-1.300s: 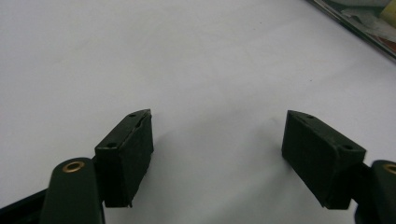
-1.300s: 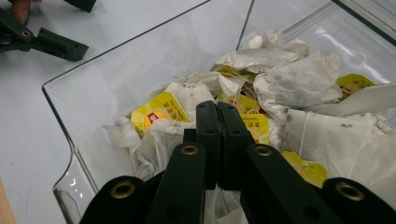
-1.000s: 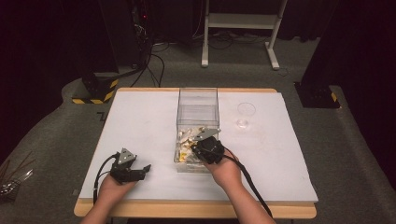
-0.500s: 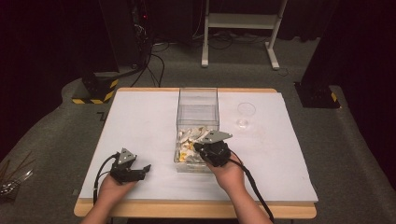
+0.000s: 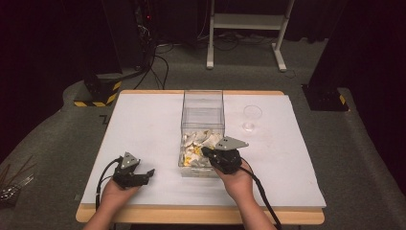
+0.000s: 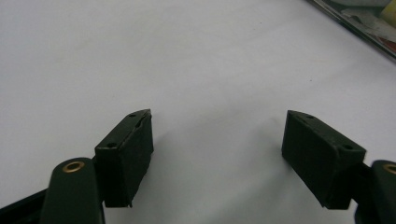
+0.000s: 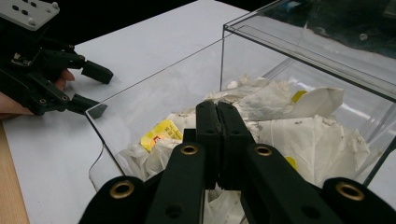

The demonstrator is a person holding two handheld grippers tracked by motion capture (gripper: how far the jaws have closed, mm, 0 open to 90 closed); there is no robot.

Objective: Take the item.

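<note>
Since a second ago, the right gripper [image 5: 207, 151] is sitting a little farther over the near end of the clear box [image 5: 203, 99], while the left gripper [image 5: 146, 174] is lying just as it was, on the white table cover [image 5: 143, 124] left of the box and near the table's front edge. Starting at the left: that left gripper is resting in the person's hand with its jaws spread wide and nothing between them, pointing toward the box's near left corner. Moving right, the box is standing with its long axis running away from the person, open at the top, and crumpled white and yellow wrappers [image 7: 299, 116] are heaping in its near half. The right gripper is hovering over that heap with its jaws pressed together; I cannot tell whether a scrap of wrapper is caught between them. Judging by this, picking from the heap is the step in hand, and doing it well is probably calling for parting the jaws before dipping and taking one crumpled edge. Right of the box, a small clear cup [image 5: 252, 116] is standing apart.
</note>
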